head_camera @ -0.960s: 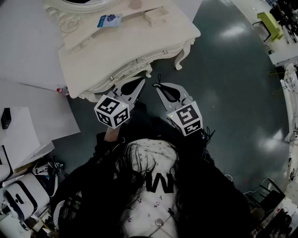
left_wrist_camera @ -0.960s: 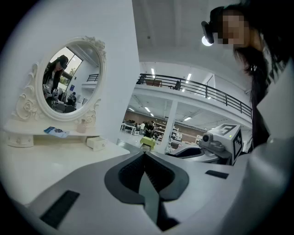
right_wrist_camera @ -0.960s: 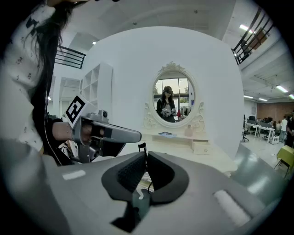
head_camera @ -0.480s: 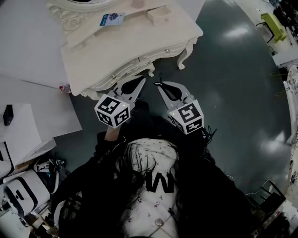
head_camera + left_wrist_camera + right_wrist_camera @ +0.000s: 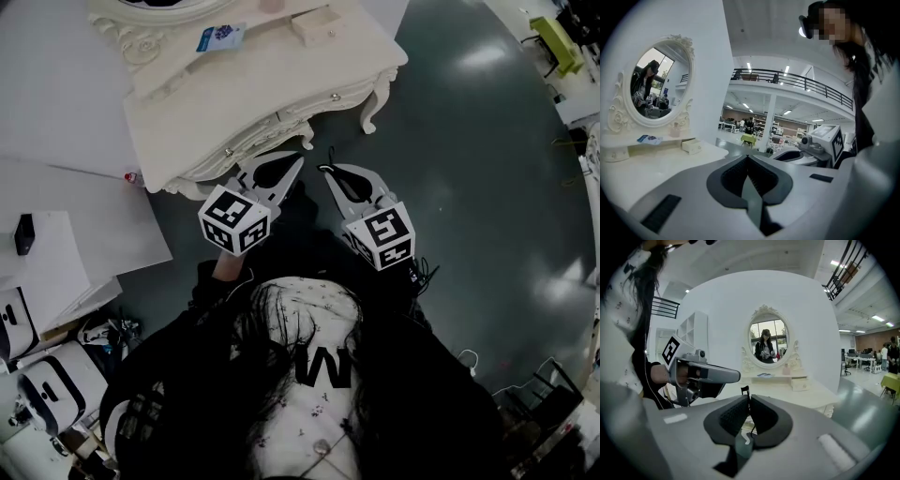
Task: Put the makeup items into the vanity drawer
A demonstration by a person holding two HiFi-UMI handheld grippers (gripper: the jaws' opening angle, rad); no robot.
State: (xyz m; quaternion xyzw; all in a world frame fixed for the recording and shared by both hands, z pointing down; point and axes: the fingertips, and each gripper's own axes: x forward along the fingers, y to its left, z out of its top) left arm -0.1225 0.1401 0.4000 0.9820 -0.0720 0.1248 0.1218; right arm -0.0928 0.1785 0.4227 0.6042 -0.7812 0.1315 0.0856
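Cream-framed oval mirror (image 5: 169, 11) cut off by my top edge, blue printed card (image 5: 217, 36) at the cream vanity table (image 5: 244, 103) back edge unreadable, thin black strand (image 5: 745, 389) between right gripper (image 5: 748, 397) jaws, too small for me to name

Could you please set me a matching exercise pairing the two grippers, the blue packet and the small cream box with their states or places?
1 left gripper
2 right gripper
3 blue packet
4 small cream box

A on the shelf under the mirror
B jaws together, empty
C on the vanity top beside the shelf
D jaws pinching a thin black wire

Pairs: 1-B, 2-D, 3-A, 4-C
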